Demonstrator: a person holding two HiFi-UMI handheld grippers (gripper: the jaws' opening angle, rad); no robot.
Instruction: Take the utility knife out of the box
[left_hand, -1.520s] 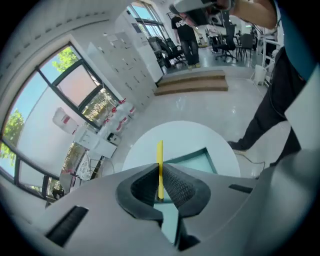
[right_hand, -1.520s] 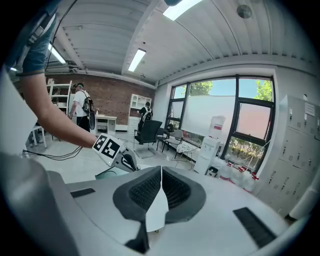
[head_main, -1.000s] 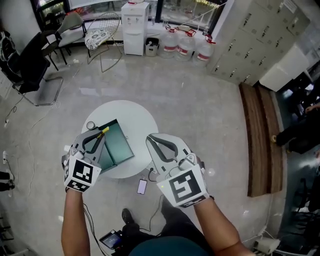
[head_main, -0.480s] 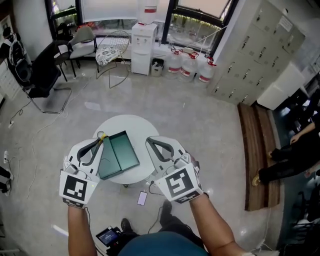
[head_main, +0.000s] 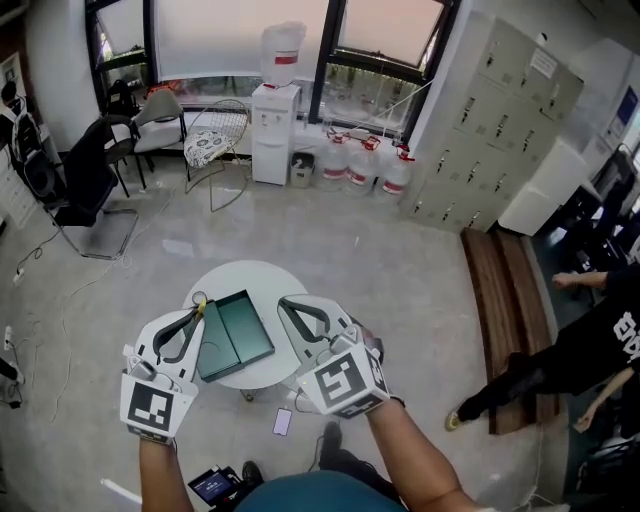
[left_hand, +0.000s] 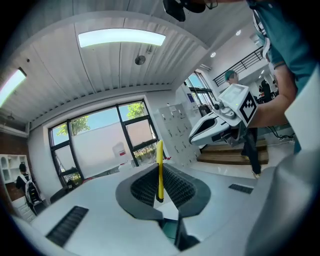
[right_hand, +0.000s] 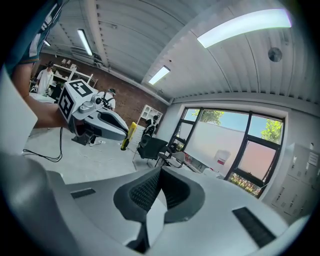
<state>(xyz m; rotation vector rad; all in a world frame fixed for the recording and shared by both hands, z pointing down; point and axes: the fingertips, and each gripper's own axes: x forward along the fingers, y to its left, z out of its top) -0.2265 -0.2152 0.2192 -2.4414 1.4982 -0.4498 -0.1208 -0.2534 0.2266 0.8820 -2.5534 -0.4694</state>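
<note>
Two grippers: left gripper (head_main: 197, 312) and right gripper (head_main: 285, 305) are held side by side at lower centre of the head view, over a round white table (head_main: 250, 272).
Left fingers: clamped on the utility knife (left_hand: 159, 170), pads pressing its flat sides.
Right fingers: closed together with nothing between them (right_hand: 157, 187).
Utility knife: yellow and slim, it stands upright in the left gripper's grip. In the head view it shows over the upper left edge of the box (head_main: 235, 335), and in the left gripper view it has windows behind it.
Box: dark green, lying open in two halves on the table, between the two grippers in the head view.
Floor near the table: a phone (head_main: 282, 422) lies just below the table's edge. Cables run toward a small device (head_main: 215, 485) at the bottom of the frame.
Upper frame: water dispenser (head_main: 275, 120) under the windows, with water jugs (head_main: 360, 160) beside it on the floor.
Upper left: dark chairs (head_main: 95, 180) and a wire chair (head_main: 215, 150).
Right side: grey lockers (head_main: 490, 150), a long wooden platform (head_main: 510, 300), and a person in dark clothing (head_main: 590, 350) at the frame's edge.
</note>
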